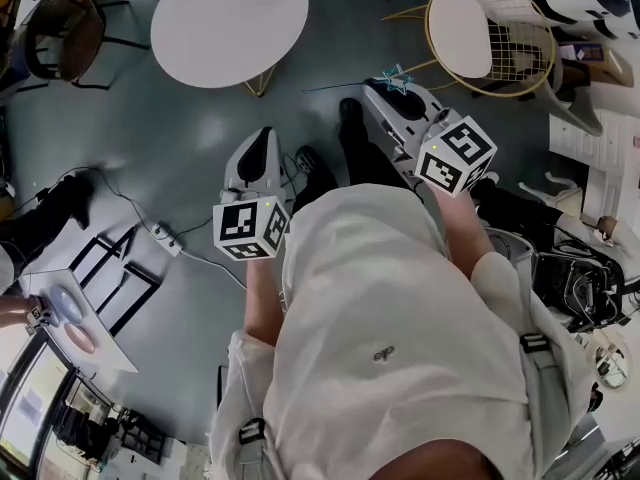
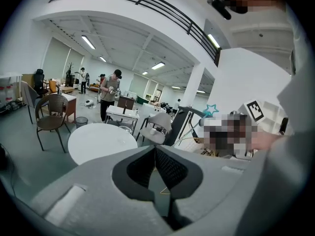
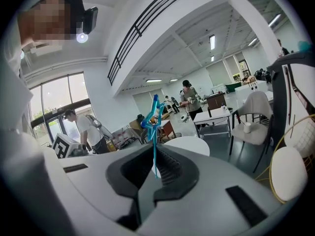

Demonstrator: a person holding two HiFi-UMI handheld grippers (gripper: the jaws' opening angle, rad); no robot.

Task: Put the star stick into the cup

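The star stick [image 3: 153,118] is a thin blue stick with a blue star on top. It stands up from between the pads of my right gripper [image 3: 155,150], which is shut on it. In the head view the star [image 1: 397,80] shows at the tip of the right gripper [image 1: 385,90], held out in front of the person's body above the floor. The left gripper view shows the star [image 2: 211,109] off to the right. My left gripper [image 1: 262,136] is held beside it at the left; its jaws [image 2: 155,150] are shut with nothing in them. A small white cup-like thing [image 3: 247,127] sits on a grey chair's seat.
A round white table [image 1: 230,13] stands ahead on the grey floor. A gold wire chair with a white cushion [image 1: 460,33] is ahead to the right. Cables and a power strip [image 1: 165,238] lie on the floor at the left. Several people stand far back in the hall.
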